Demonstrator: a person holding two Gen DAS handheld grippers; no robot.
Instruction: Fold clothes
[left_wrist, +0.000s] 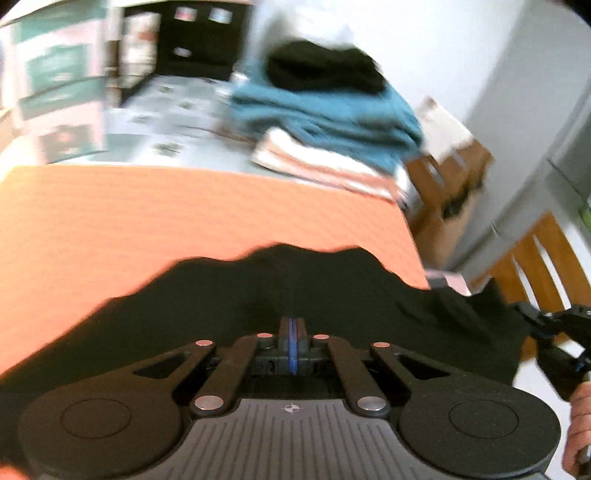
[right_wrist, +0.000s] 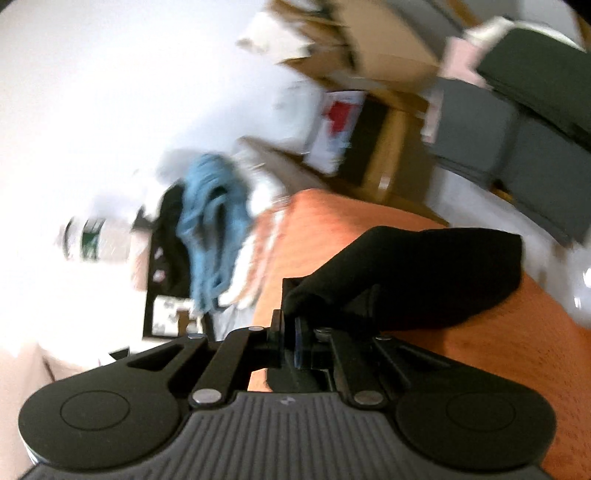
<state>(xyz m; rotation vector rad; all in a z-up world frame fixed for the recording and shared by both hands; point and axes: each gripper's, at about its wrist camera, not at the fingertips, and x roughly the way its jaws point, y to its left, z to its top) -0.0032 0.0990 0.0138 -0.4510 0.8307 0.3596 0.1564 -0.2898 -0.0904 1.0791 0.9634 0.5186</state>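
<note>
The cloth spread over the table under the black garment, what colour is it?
Orange. The table cloth shows best in the left wrist view, under the black garment.

The surface (left_wrist: 147, 206) wears an orange cover and fills the middle of the left view. At the right edge stands a wooden chair (left_wrist: 532, 266) with slats in its back. Behind it, a pale wall (left_wrist: 443, 44) fills the upper right. In the right view, brown cardboard boxes (right_wrist: 354, 44) sit near the top, and grey cushions (right_wrist: 517, 140) at the upper right. Everything looks blurry.
</note>
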